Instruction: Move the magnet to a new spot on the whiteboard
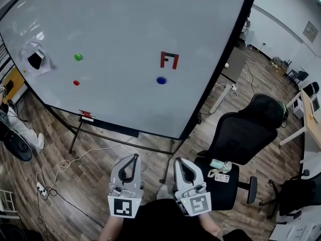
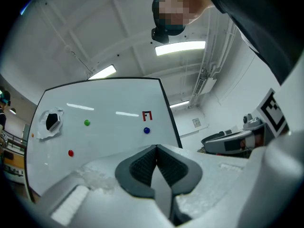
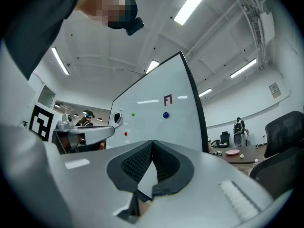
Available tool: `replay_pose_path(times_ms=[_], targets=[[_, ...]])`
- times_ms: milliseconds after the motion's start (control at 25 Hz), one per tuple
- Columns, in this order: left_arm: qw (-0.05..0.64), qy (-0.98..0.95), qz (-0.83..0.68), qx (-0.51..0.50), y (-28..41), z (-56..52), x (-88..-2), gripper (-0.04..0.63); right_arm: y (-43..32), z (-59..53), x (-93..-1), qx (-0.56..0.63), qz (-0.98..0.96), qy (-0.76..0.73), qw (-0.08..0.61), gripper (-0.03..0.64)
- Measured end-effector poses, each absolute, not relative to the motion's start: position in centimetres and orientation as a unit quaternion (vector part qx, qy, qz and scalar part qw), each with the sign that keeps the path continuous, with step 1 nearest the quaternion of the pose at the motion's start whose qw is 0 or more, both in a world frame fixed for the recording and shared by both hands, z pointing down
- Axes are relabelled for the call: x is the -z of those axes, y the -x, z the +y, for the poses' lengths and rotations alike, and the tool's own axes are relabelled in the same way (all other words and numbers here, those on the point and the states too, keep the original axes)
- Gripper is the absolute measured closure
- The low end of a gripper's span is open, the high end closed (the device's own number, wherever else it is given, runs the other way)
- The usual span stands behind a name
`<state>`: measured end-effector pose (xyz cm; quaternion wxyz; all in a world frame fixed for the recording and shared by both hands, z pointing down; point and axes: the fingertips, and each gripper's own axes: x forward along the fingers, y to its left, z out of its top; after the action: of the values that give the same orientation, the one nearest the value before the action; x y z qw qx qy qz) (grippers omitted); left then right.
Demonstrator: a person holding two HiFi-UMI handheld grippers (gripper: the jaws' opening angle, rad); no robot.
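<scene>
The whiteboard (image 1: pixel 120 29) stands ahead of me on a wheeled frame. Three round magnets stick to it: a blue one (image 1: pixel 161 80) under a red mark (image 1: pixel 169 60), a green one (image 1: pixel 78 57) and a red one (image 1: pixel 76 83). My left gripper (image 1: pixel 134 157) and right gripper (image 1: pixel 179 161) are held side by side low in the head view, well short of the board, both shut and empty. The left gripper view shows shut jaws (image 2: pixel 155 148) below the blue magnet (image 2: pixel 147 130). In the right gripper view the shut jaws (image 3: pixel 152 144) point toward the blue magnet (image 3: pixel 166 114).
A crumpled white sheet with a black patch (image 1: pixel 35 59) hangs at the board's left. A black office chair (image 1: pixel 241 134) with small items on its seat stands right of me. Cables and a power strip (image 1: pixel 42 187) lie on the wooden floor beneath the board stand.
</scene>
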<state>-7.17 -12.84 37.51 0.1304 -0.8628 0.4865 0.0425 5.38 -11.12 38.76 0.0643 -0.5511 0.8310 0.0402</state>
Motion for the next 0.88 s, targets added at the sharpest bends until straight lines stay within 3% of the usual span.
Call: replay_pose_path(times_ms=[880], targets=[[0.163, 0.829, 0.533, -0.042, 1.1, -19.8, -35.1, 0.594, -11.5, -17.4, -39.3, -0.043, 0.854, 0.512, 0.079, 0.615]])
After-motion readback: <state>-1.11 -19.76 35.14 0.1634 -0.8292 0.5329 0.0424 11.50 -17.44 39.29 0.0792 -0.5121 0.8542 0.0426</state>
